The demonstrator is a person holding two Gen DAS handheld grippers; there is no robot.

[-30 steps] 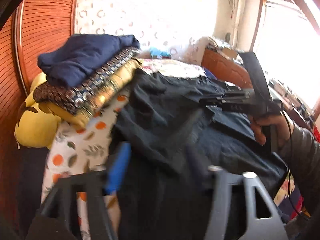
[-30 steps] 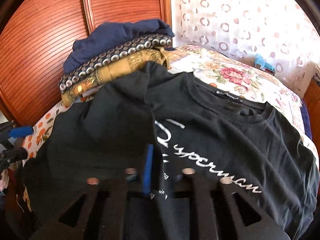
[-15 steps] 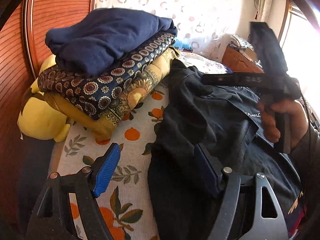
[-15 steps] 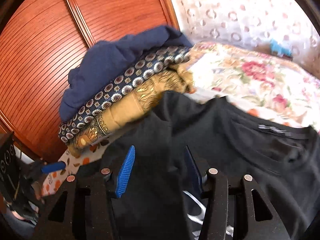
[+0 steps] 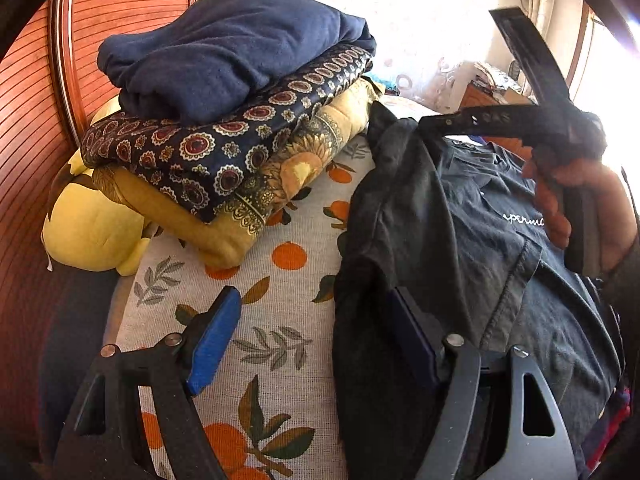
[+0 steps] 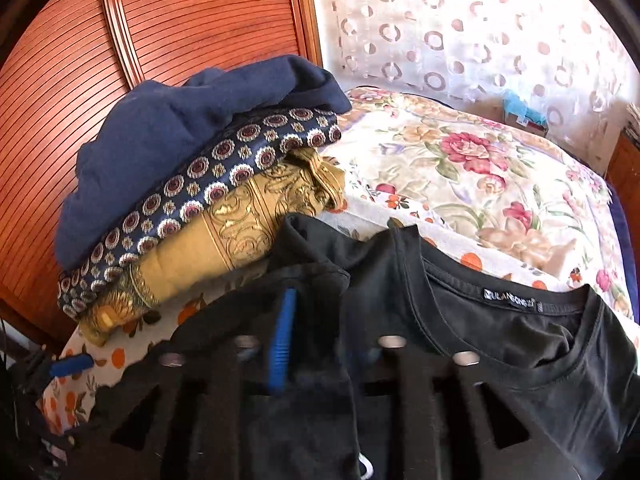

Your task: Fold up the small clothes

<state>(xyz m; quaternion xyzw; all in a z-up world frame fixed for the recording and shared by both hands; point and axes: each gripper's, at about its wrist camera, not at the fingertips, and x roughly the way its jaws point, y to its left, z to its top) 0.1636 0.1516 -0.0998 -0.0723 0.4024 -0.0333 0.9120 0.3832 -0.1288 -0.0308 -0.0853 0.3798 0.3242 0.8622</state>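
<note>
A black T-shirt (image 5: 460,232) with white lettering lies on the bed, its sleeve side folded inward; its collar and label show in the right wrist view (image 6: 500,320). My left gripper (image 5: 312,340) is open and empty at the shirt's left edge, with its right pad (image 5: 412,340) against the cloth and its left pad (image 5: 212,344) over the sheet. My right gripper (image 6: 316,340) hangs just over the shirt's shoulder, blurred, with its blue left pad (image 6: 282,340) visible; its right pad is lost against the black cloth. The right gripper also shows in the left wrist view (image 5: 500,120), held in a hand.
A stack of folded clothes (image 5: 224,120), navy on top, patterned and gold below, sits at the headboard (image 6: 160,20); it also shows in the right wrist view (image 6: 192,184). A yellow plush (image 5: 92,232) lies beside it. The bed has an orange-print sheet (image 5: 256,320) and a floral cover (image 6: 480,176).
My left gripper let go of the shirt's edge and drew back, open. My right gripper opened, released the folded part, then moved along to the shoulder.
</note>
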